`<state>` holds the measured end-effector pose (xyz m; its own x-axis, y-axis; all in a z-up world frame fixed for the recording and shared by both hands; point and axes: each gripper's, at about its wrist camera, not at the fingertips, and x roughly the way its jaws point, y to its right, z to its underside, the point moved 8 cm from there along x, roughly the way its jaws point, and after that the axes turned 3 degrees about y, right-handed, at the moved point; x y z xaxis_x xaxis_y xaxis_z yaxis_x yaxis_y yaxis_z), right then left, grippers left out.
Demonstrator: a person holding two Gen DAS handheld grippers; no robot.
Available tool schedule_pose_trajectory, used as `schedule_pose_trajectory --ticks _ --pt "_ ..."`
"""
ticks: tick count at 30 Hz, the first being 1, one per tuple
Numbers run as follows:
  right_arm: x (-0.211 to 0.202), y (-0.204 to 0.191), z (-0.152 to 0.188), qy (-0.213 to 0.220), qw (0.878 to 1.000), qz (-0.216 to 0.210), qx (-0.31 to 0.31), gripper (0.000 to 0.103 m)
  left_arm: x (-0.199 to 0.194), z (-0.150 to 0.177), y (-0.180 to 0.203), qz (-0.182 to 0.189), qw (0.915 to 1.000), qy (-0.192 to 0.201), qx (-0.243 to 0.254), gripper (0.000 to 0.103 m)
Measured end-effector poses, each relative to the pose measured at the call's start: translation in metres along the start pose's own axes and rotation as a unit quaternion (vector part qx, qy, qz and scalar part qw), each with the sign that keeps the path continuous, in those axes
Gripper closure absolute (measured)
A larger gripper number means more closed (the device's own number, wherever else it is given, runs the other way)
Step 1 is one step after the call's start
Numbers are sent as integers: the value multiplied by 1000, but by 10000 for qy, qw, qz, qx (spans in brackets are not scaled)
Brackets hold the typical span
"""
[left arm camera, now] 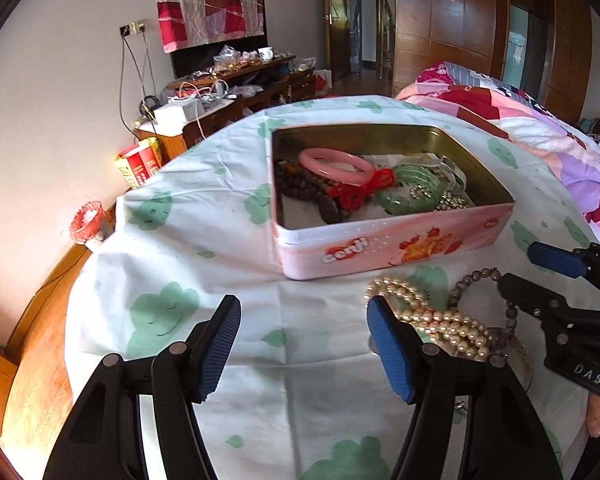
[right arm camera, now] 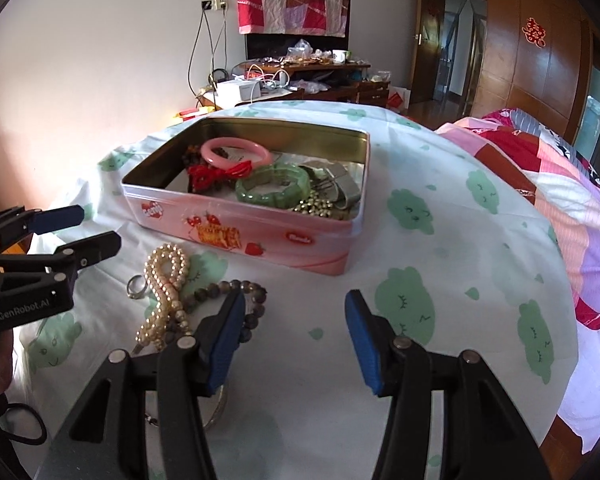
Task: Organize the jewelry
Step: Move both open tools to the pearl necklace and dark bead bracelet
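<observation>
Left wrist view: left gripper (left arm camera: 304,344) spread wide, blue pads apart, nothing between them but bare cloth. Its right-hand pad sits just beside the pearl necklace (left arm camera: 440,316), which lies in a loose heap on the table cloth (left arm camera: 180,240); whether pad and pearls touch cannot be told. A dark bead bracelet (left arm camera: 480,280) loops around the far and right side of the pearls, overlapping them. The right gripper (left arm camera: 516,268) comes in from the right edge, jaws parted, its nearer finger over the dark beads.

Right wrist view: right gripper (right arm camera: 296,336) also parted, empty, bare cloth in the gap. Its left-hand pad overlaps the dark bead bracelet (right arm camera: 236,286) in view; contact uncertain. Pearl necklace (right arm camera: 166,288) lies left of that pad, a small silver ring (right arm camera: 135,286) touching or just beside the pearls on their left. The left gripper (right arm camera: 96,232) hangs at the left edge, open, above and left of the pile.

Beyond the pile stands the pink tin box (right arm camera: 260,236), lid off. Inside: pink bangle (right arm camera: 236,152), green bangle (right arm camera: 274,186), red cord (right arm camera: 208,174), brown beads, metal pieces. Bed with patchwork quilt (right arm camera: 560,184) to the right.
</observation>
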<state>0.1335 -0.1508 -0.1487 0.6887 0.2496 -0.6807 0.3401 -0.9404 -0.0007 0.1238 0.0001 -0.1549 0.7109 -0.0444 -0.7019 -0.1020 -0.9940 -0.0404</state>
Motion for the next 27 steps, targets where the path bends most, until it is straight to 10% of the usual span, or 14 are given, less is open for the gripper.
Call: schedule_pose_trajectory --ticks 8,13,20,27 --pt "10 -11 6 -292 9993 -107 -203 50 15 -5 22 175 9996 -131 179 37" --pt "15 -16 12 -442 9983 -223 -307 76 24 -4 28 351 9989 -260 185 39" --pt "15 -19 13 -491 9979 -181 -392 83 25 0 41 793 9955 -346 374 85" --pt "10 -17 10 -351 9986 -224 -313 93 13 -1 41 855 9954 -152 398 103"
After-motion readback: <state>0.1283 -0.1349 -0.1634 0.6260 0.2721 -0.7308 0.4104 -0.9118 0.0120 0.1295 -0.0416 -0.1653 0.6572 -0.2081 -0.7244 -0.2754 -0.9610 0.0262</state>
